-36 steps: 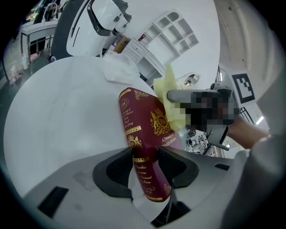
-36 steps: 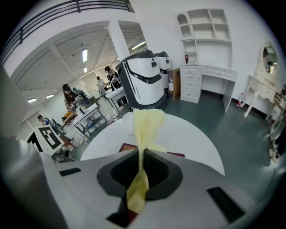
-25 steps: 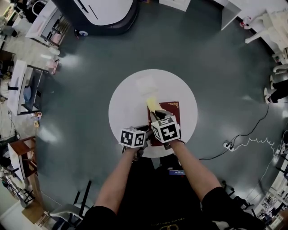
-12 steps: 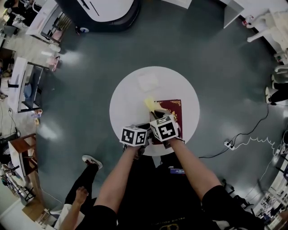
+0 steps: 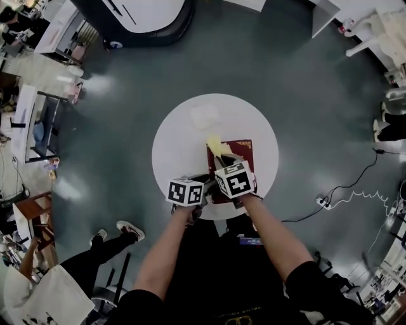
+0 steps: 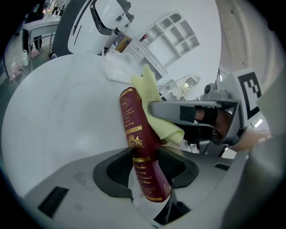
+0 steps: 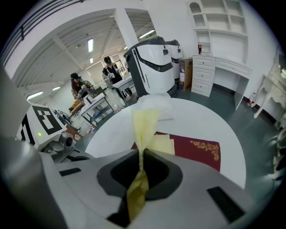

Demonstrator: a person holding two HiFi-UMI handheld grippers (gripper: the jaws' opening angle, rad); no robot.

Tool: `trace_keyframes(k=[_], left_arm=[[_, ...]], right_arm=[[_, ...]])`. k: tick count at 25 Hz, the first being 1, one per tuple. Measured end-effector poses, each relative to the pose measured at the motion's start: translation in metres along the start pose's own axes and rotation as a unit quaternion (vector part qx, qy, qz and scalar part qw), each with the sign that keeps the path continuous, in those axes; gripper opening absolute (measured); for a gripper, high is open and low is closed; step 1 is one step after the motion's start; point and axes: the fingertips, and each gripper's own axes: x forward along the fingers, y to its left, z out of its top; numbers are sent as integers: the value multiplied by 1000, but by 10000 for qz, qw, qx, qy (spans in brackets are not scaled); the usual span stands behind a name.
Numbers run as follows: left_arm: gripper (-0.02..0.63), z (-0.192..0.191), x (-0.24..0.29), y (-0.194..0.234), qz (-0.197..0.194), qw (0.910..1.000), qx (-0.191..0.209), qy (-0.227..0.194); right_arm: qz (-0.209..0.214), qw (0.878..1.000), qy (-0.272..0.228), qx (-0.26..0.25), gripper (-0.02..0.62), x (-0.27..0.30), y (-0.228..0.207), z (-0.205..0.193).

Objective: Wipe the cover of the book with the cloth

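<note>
A maroon book (image 5: 240, 155) with gold print lies on the round white table (image 5: 177, 136). My left gripper (image 6: 145, 166) is shut on the book's near spine edge (image 6: 137, 143), which stands between its jaws. My right gripper (image 7: 142, 167) is shut on a yellow cloth (image 7: 144, 123); the cloth rises from the jaws and drapes onto the book's cover (image 7: 194, 150). In the head view the yellow cloth (image 5: 214, 145) sits at the book's far left corner, just ahead of the right gripper (image 5: 223, 162), with the left gripper (image 5: 204, 183) close beside it.
A crumpled white sheet (image 5: 206, 116) lies on the far side of the table. A big white and black machine (image 5: 139, 19) stands beyond. A bystander's legs (image 5: 111, 244) are on the floor at lower left. A cable and power strip (image 5: 322, 203) lie at the right.
Both grippers, the book and the cloth have barely shifted. The bystander at lower left came into view and moved further left.
</note>
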Motion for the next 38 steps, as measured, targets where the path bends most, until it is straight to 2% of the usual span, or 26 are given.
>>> trace_keyframes(k=[7,27,38], left_arm=[[178,-2,1,-1,-8,9999,-110,-34],[178,-3,4,0,111,9999,-74,-71],[178,-1,4,-1,120,9998,-108,-114]], right_arm=[[-178,9997,-42,183,78,-13,-24,-8],[-732,9948,-153,699,79,-49,-97,-36],[-881,9932,-143,754,79,-59,-111,-38]])
